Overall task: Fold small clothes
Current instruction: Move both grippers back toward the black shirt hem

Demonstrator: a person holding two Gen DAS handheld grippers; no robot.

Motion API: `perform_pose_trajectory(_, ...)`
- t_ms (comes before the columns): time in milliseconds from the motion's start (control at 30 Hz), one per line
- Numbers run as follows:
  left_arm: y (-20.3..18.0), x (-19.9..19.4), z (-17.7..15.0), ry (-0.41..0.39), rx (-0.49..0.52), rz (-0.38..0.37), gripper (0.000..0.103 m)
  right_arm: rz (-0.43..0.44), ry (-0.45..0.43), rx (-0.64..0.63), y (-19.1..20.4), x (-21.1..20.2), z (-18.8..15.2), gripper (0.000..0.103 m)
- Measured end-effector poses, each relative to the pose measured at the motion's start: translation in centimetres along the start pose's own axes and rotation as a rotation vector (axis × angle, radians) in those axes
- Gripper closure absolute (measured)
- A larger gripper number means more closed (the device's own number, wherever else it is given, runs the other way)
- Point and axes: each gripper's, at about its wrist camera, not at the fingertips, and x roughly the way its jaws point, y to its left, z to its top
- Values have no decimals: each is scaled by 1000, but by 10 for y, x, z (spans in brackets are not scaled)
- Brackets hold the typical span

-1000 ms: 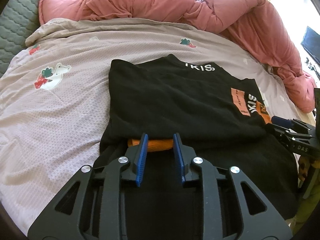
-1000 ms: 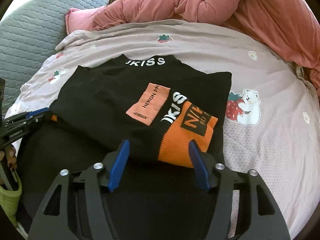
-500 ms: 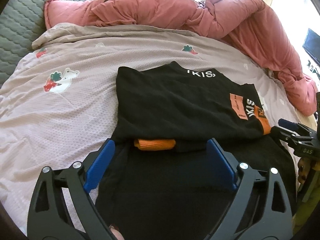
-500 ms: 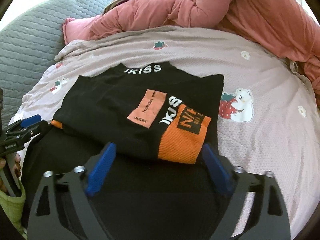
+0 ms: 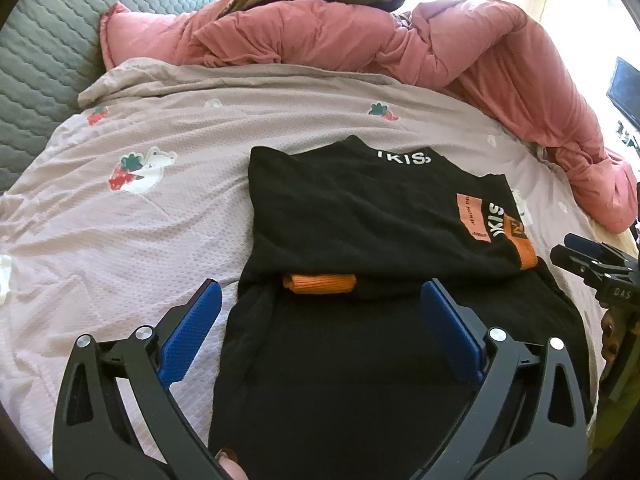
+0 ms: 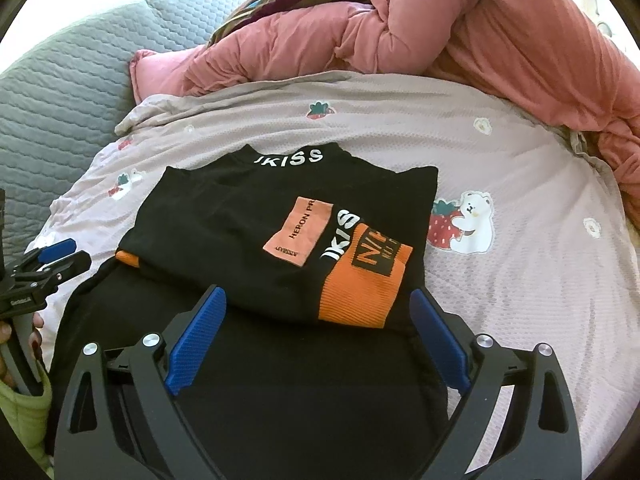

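Here both grippers, left (image 5: 318, 338) and right (image 6: 318, 338), stood wide open and empty over the near half of the black top (image 6: 280, 216), which lay on the bed (image 6: 540, 280) with sleeves folded in. The sleeve fold looked done; the next move likely called for gripping the near hem and folding it toward the collar.

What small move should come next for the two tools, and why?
Probably lower both open tools onto the near hem of the black sweater with orange cuffs and pinch it. The left tool and right tool hold nothing, both orange cuffs already lie folded inward, and the lower half is still spread flat on the pale pink patterned bedsheet, unfolded.
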Motion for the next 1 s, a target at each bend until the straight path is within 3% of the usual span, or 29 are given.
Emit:
perform_pose_trajectory(300,2,-26,-5,-30,21,32,10,-10,-31,4,-4,-25,-5,10)
perform_pose_trajectory(633,31,-64,-17,-56,-22,65,10,-23,-62,6,-6,-51,-15,10)
perform_pose_trajectory(1000,51,-87,-46,-36,-55,78,10,-6,-71,-13,0,-70,-29,10)
